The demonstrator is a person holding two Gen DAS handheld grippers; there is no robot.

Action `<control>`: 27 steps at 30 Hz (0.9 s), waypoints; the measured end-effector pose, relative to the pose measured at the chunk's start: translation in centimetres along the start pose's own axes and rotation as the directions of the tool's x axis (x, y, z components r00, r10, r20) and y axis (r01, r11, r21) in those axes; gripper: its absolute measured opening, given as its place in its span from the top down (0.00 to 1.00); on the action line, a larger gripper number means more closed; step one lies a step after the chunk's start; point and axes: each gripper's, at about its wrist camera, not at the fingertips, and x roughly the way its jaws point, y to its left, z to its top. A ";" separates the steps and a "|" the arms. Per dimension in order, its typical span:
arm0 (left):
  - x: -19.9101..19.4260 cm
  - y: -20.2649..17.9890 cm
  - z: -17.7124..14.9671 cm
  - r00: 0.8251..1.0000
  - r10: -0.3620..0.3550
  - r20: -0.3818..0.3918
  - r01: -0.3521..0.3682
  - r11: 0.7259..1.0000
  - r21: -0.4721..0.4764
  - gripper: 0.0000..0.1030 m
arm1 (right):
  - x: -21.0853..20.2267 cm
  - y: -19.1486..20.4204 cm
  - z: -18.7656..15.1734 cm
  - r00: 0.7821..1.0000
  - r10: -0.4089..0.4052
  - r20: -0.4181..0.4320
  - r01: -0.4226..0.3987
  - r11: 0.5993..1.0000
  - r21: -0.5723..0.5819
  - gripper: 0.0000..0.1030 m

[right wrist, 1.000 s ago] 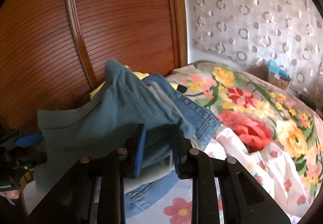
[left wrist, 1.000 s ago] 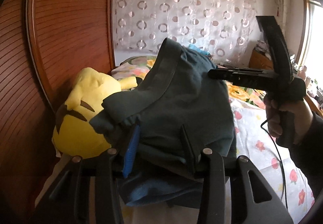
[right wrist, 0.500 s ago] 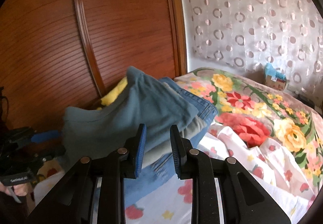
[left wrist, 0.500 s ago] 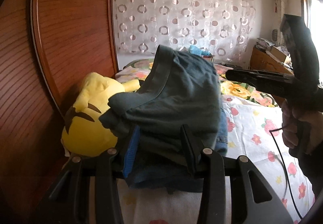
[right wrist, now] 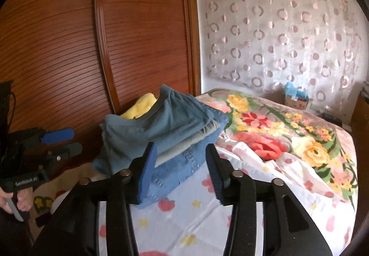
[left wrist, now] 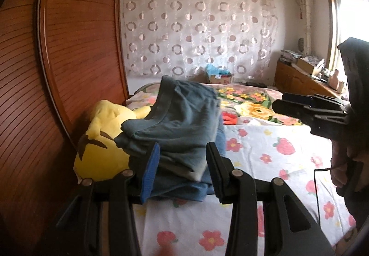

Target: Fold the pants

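Pants (left wrist: 184, 122), teal and folded, sit at the centre of both views on top of a small stack: a grey garment (right wrist: 184, 143) under them and blue jeans (right wrist: 175, 173) at the bottom, all resting on the bed (left wrist: 265, 154) with its strawberry-print sheet. A yellow plush toy (left wrist: 101, 140) lies just beside the stack at centre left in the left wrist view, against the ribbed wooden wardrobe door (left wrist: 76, 48).

Both sets of fingers are parted and hold nothing. The left gripper (left wrist: 182, 173) has its fingers spread at the bottom centre of its own view, with the near edge of the stack showing between them (whether they touch cloth cannot be told). The right gripper (right wrist: 180, 173) is likewise spread wide in front of the jeans; from the left camera it appears at right of frame, off the clothes.

A flowered blanket (right wrist: 288, 138) covers the far part of the bed, and a circle-patterned curtain (left wrist: 196, 30) hangs behind.
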 end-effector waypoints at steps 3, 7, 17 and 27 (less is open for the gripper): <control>-1.5 -0.8 -0.1 1.000 -0.010 0.019 0.010 1.000 0.014 0.60 | -2.1 0.4 -0.5 1.000 -0.015 0.017 0.015 1.000 0.015 0.42; -2.9 -1.7 -0.3 0.999 -0.023 0.033 0.022 0.999 0.026 0.59 | -4.8 1.0 -1.7 0.999 -0.045 0.030 0.045 0.999 0.025 0.36; -5.4 -4.8 -1.8 0.995 -0.094 0.042 0.091 0.993 0.069 0.55 | -10.2 1.9 -5.3 0.988 -0.150 0.034 0.146 0.986 0.081 0.24; -7.0 -8.7 -4.0 0.987 -0.161 0.021 0.158 0.983 0.097 0.51 | -16.5 2.1 -9.4 0.961 -0.273 0.052 0.262 0.954 0.148 0.21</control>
